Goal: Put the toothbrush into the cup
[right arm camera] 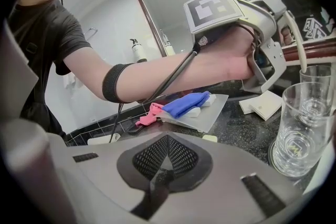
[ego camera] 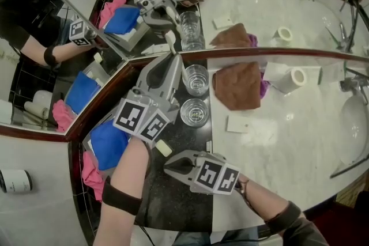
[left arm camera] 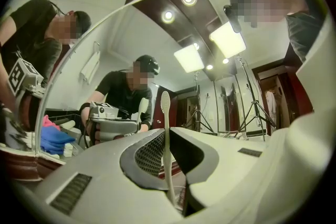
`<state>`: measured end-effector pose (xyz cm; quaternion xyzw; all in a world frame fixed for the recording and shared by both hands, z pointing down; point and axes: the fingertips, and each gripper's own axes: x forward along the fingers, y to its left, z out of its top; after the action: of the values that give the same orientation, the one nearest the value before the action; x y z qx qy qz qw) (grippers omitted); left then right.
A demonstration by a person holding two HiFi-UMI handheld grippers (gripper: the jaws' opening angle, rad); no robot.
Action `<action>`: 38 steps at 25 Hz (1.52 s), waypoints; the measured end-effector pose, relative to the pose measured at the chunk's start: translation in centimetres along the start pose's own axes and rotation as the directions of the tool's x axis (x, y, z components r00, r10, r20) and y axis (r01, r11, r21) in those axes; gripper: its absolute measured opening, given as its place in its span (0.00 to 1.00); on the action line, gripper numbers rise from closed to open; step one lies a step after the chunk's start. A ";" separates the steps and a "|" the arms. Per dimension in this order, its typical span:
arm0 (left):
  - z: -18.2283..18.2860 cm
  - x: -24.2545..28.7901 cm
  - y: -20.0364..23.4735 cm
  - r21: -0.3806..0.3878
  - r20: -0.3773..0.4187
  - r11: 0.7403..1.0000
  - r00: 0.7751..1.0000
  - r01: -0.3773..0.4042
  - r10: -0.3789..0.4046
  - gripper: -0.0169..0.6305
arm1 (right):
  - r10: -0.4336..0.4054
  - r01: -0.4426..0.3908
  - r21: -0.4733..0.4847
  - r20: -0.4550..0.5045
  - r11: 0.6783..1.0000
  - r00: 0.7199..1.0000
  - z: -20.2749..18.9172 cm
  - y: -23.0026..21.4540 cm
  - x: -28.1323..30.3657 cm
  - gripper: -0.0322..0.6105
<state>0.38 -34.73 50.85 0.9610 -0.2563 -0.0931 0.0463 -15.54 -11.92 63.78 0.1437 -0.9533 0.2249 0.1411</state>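
Closest to you, your right hand-held gripper (ego camera: pixel 167 166) hangs low over the dark part of the counter (ego camera: pixel 167 204), pointing left. Its jaws are clenched together with nothing between them.

Just beyond its tips a small pale bar (ego camera: pixel 163 148) lies on the dark stone. To the left of that sits a grey tray (right arm camera: pixel 212 113) carrying a blue cloth (ego camera: pixel 108 144), and a pink cloth (ego camera: pixel 89 173) is bunched at the tray's near edge.

Further out, your left hand-held gripper (ego camera: pixel 169 61) reaches away from you toward the mirror (ego camera: pixel 259 3). It is grasping the toothbrush (left arm camera: pixel 165 113), which is pinched by its handle between the jaws. The rounded end of the toothbrush stands up past the fingertips, close to the glass of the mirror.

Two clear cups stand just right of that gripper, one behind the other. These are the near cup (ego camera: pixel 194 112) and the far cup (ego camera: pixel 196 79). The toothbrush is in neither of them. From your head view it sits to the left of the far cup and beyond it.

Right of the cups, on the pale marble, lie a brown cloth (ego camera: pixel 237 86), a small white card (ego camera: pixel 237 124) and a white roll (ego camera: pixel 291 78). The sink (ego camera: pixel 357 124) curves in at the far right edge. The mirror behind repeats the cups, the cloth and both of your arms.
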 end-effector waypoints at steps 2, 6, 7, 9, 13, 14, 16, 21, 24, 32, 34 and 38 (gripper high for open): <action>-0.7 0.1 0.3 -0.004 -0.009 1.000 1.000 -0.007 0.007 0.07 | -0.003 0.003 0.004 0.000 1.000 1.000 -0.1 -0.3 -0.2 0.08; -2.5 0.0 0.4 -0.001 -0.044 1.000 0.999 -0.007 0.007 0.07 | -0.012 0.012 0.012 0.005 1.000 1.000 -0.3 -0.9 -0.5 0.08; -2.9 -0.1 0.4 0.003 -0.055 1.000 0.998 -0.004 0.004 0.07 | -0.014 0.013 0.014 0.006 1.000 1.000 -0.3 -1.0 -0.5 0.08; -3.9 -0.4 0.2 0.022 -0.086 1.000 0.996 0.005 -0.003 0.07 | -0.014 0.013 0.016 0.007 1.000 1.000 -0.3 -1.1 -0.5 0.08; -6.3 -1.0 0.3 0.065 -0.177 0.998 0.984 0.016 -0.004 0.08 | -0.014 0.014 0.020 0.000 1.000 1.000 -0.4 -1.1 -0.3 0.08; -6.8 -1.2 0.6 0.061 -0.195 0.998 0.981 0.009 0.003 0.08 | -0.014 0.014 0.022 -0.002 1.000 1.000 -0.4 -1.2 -0.2 0.08; -7.5 -1.5 1.0 0.050 -0.219 0.999 0.976 -0.006 0.016 0.09 | -0.016 0.016 0.025 -0.004 1.000 1.000 -0.4 -1.3 -0.2 0.08; -9.1 -1.7 0.7 0.046 -0.293 0.999 0.956 0.019 -0.004 0.22 | -0.019 0.019 0.032 -0.006 0.999 1.000 -0.6 -1.6 -0.1 0.08; -9.6 -1.9 0.8 0.035 -0.335 0.999 0.942 0.012 0.001 0.24 | -0.023 0.024 0.037 -0.009 0.999 1.000 -0.4 -1.6 -0.4 0.08; -9.3 -4.2 1.3 0.023 -0.402 0.997 0.912 -0.077 0.079 0.25 | -0.068 0.070 0.074 -0.022 0.995 0.997 0.8 -0.8 -2.6 0.08; -8.7 -5.3 1.0 0.015 -0.416 0.995 0.904 -0.102 0.099 0.25 | -0.087 0.089 0.088 -0.029 0.992 0.996 1.2 -0.4 -3.3 0.08; -6.7 -8.0 0.2 -0.008 -0.438 0.984 0.885 -0.180 0.159 0.17 | -0.158 0.161 0.124 -0.030 0.979 0.987 2.3 0.1 -5.5 0.08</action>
<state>-5.23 -30.64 58.64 0.9299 -0.3200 0.1225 0.1337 -10.98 -11.73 59.93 0.2261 -0.9212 0.2739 0.1590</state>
